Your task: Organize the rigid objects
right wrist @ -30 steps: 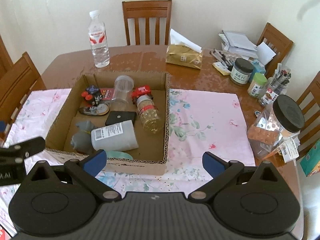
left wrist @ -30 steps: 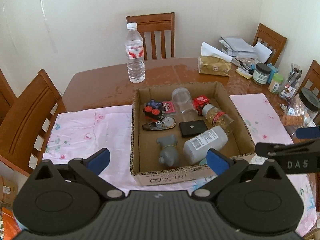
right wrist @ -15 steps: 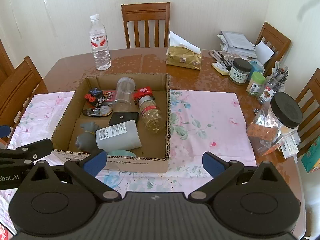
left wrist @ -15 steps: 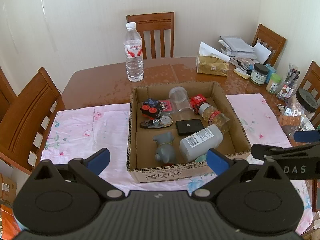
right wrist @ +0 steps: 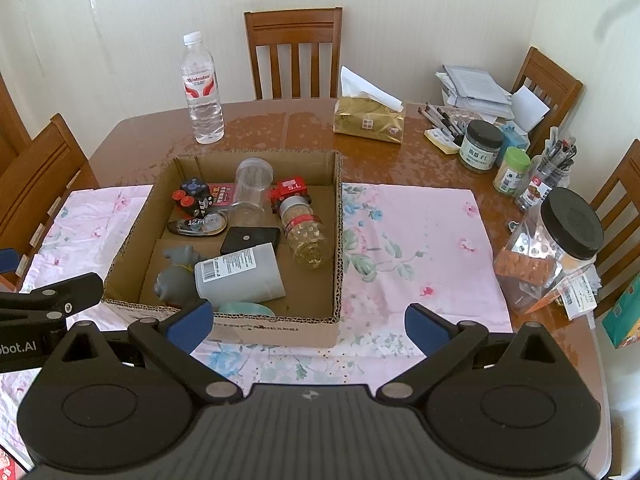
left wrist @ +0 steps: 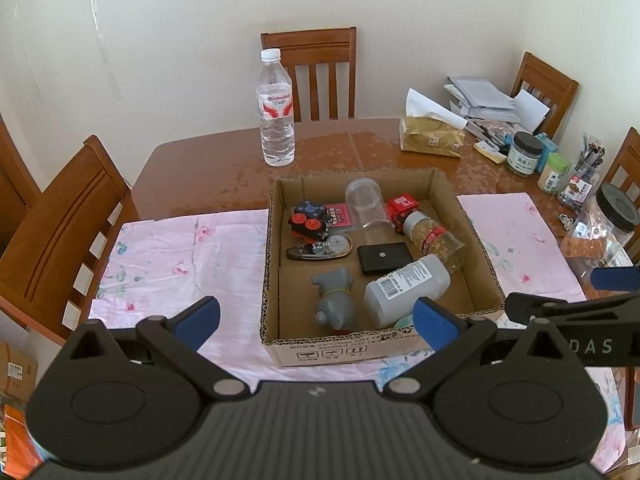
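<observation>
A cardboard box (left wrist: 276,240) (right wrist: 338,240) sits on a pink flowered cloth (left wrist: 180,256) (right wrist: 416,240). It holds a grey bottle with a barcode (left wrist: 404,288) (right wrist: 240,276), a grey toy figure (left wrist: 334,304) (right wrist: 174,276), a black case (left wrist: 384,257) (right wrist: 250,240), a jar of yellow beads (left wrist: 434,236) (right wrist: 304,232), a clear cup (left wrist: 366,206) (right wrist: 250,188), a red toy (left wrist: 402,208) (right wrist: 290,190), a black-and-red gadget (left wrist: 308,220) (right wrist: 192,198) and a tape measure (left wrist: 320,248) (right wrist: 198,224). My left gripper (left wrist: 316,322) is open and empty, held back before the box's near wall. My right gripper (right wrist: 308,326) is open and empty, before the box's near right corner.
A water bottle (left wrist: 276,112) (right wrist: 202,92) and a tissue pack (left wrist: 432,138) (right wrist: 370,120) stand on the wooden table beyond the box. Jars, pens and papers (right wrist: 480,144) crowd the right side, with a large black-lidded jar (right wrist: 560,240) near the right edge. Chairs surround the table.
Both grippers have drawn back and up from the box, which now looks smaller and farther. Both stay open and empty. The objects in the box have not moved.
</observation>
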A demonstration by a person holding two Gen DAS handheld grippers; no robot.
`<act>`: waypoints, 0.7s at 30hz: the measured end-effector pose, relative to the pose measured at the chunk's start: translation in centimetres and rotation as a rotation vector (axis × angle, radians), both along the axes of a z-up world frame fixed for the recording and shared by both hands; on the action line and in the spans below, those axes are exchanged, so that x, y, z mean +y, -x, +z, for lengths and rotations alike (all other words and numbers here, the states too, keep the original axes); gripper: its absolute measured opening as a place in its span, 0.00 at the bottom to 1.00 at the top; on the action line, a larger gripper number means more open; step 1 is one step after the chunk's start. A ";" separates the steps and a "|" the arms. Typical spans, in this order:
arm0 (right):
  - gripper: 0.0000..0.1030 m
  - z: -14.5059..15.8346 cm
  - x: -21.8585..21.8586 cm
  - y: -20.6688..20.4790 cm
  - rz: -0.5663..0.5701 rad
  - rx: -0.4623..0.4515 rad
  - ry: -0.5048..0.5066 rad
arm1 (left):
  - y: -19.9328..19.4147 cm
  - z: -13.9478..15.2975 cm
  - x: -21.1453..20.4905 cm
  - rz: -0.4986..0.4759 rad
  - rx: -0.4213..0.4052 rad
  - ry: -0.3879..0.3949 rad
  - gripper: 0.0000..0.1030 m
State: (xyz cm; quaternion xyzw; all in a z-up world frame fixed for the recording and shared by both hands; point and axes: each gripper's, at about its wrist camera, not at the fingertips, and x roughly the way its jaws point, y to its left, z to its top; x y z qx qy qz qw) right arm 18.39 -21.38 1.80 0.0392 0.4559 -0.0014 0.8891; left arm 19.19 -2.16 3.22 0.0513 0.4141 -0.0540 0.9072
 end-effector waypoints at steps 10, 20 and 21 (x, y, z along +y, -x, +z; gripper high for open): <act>1.00 0.2 -0.1 -0.2 -0.001 -0.001 -0.001 | 0.0 0.1 -0.1 0.000 -0.003 0.000 0.99; 1.00 0.2 -0.3 -0.2 0.002 -0.002 -0.002 | 0.0 0.2 -0.2 0.006 -0.003 -0.003 0.99; 1.00 0.2 -0.3 -0.2 0.001 -0.002 -0.001 | 0.0 0.2 -0.2 0.007 -0.003 -0.003 0.99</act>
